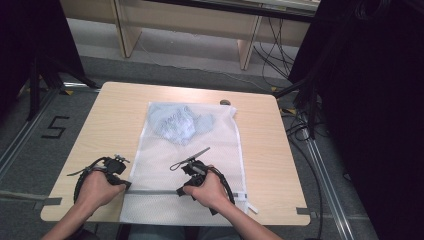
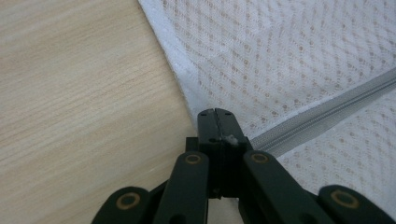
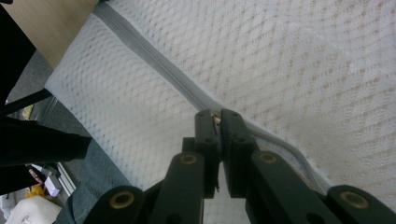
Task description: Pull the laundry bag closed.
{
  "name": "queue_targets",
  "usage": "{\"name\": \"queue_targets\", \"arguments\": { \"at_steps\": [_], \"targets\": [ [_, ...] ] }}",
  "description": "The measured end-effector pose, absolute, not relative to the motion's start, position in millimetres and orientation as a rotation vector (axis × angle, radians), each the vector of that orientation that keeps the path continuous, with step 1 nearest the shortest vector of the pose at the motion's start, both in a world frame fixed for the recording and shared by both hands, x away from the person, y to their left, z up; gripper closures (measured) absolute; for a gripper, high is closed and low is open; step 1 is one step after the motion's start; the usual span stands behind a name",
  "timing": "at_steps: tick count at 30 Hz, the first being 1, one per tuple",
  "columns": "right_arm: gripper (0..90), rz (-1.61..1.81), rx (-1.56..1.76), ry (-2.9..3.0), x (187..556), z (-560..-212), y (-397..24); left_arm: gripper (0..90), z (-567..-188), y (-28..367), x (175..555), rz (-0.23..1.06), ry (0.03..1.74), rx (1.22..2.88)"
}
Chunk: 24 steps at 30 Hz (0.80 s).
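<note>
Both grippers' fingers pinch the mesh bag's zipper, left at its end, right midway.

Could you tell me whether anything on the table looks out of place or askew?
The mesh laundry bag overhangs the table's near edge, and the clothing inside is bunched at the far end. Nothing looks damaged.

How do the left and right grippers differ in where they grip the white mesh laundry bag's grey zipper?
The left gripper clamps the grey zipper at its end by the white mesh laundry bag's left edge; the right gripper pinches a small metal piece, seemingly the slider, partway along it. Both are shut and low over the wooden table.
</note>
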State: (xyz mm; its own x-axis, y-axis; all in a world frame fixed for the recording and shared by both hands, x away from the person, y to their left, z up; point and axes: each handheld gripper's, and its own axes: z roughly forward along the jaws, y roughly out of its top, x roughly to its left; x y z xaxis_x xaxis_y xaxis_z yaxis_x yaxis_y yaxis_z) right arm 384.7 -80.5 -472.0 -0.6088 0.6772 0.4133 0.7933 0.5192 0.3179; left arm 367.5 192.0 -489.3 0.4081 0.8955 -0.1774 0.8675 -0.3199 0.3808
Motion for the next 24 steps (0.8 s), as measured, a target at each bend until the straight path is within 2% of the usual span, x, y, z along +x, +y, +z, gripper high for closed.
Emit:
{"name": "queue_targets", "arguments": {
  "at_steps": [24],
  "targets": [
    [86.9,-0.737,-1.253,-2.506,384,-465,-103,89.9,-489,192,367,0.094,1.507,2.254]
  ]
}}
